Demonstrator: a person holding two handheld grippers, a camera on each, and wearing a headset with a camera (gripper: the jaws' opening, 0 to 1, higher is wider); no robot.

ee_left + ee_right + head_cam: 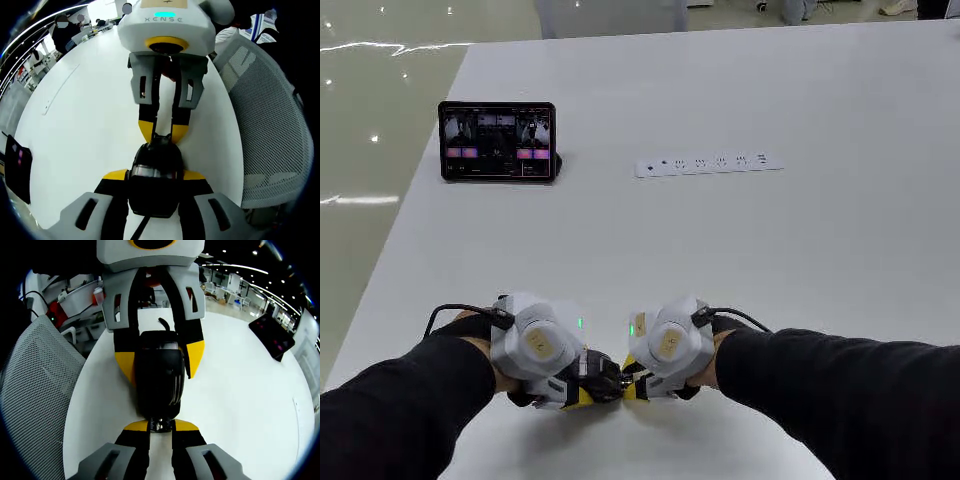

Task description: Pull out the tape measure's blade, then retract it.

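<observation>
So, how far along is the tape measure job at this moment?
Done: the left gripper is clamped on the tape measure body. In hand: the right gripper seems to pinch the blade tip where it leaves the body. Left: nearly everything; the right gripper's tips sit against the body, so the blade is not yet pulled out, and the retract comes after that.

The tape measure [159,375] looks like ribbed black plastic, slightly glossy. The table [720,250] is smooth matt white, and the chair [265,115] at frame right is grey mesh.
</observation>
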